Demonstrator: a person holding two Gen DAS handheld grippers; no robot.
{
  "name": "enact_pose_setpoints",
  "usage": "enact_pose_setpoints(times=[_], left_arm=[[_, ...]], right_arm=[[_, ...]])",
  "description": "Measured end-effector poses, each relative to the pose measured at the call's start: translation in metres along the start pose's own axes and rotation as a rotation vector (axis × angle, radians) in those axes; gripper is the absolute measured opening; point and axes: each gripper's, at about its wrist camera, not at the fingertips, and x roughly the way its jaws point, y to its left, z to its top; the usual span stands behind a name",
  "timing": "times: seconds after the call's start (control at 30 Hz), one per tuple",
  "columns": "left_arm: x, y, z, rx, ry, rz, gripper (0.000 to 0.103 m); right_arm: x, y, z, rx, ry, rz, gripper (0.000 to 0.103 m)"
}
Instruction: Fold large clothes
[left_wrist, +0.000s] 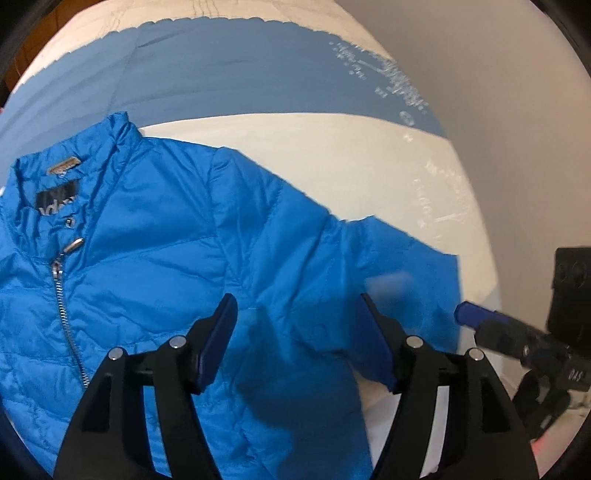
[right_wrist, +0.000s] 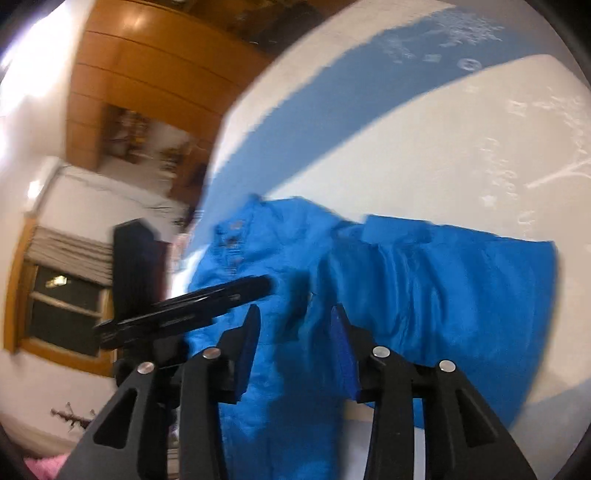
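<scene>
While the blue jacket (left_wrist: 159, 266) lies flat, both grippers' fingers (left_wrist: 218, 343) hover parted, empty.

Two handheld black plastic grippers, the left gripper (left_wrist: 297, 339) and the right gripper (right_wrist: 293, 345), share one build: angular matte-black linkage arms with triangular cut-outs, round silver pivot pins (left_wrist: 177, 341) at the joints, and flat dark-blue pads (left_wrist: 218, 343) lining each finger's inner face.
</scene>
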Motion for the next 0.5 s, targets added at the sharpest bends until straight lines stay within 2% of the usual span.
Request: enact_pose_setpoints(times=[0.13,0.37,0.4,0.47,0.5], left_arm=[[-0.005,-0.003,-0.006,0.019,-0.006,-0.049,0.071],[0.026,-0.025,-0.007,0.033,0.057,-0.092,0.069],[0.031,-0.031,-0.007,0.042,0.067,-0.096,0.066],[0.040,-0.039,-0.008,0.053,0.101,-0.119,0.042],[0.044,-0.043,-0.008,0.057,0.108,-0.110,0.037]], right_arm=[[-0.024,-0.006,-0.011,-0.006,-0.037,-0.105,0.042],[-0.061,-0.039,-0.043,0.061,-0.073,-0.200,0.042],[-0.061,-0.043,-0.047,0.071,-0.074,-0.213,0.042],[-0.065,-0.052,-0.051,0.089,-0.076,-0.228,0.042],[-0.066,-0.055,-0.053,0.099,-0.078,-0.232,0.042]])
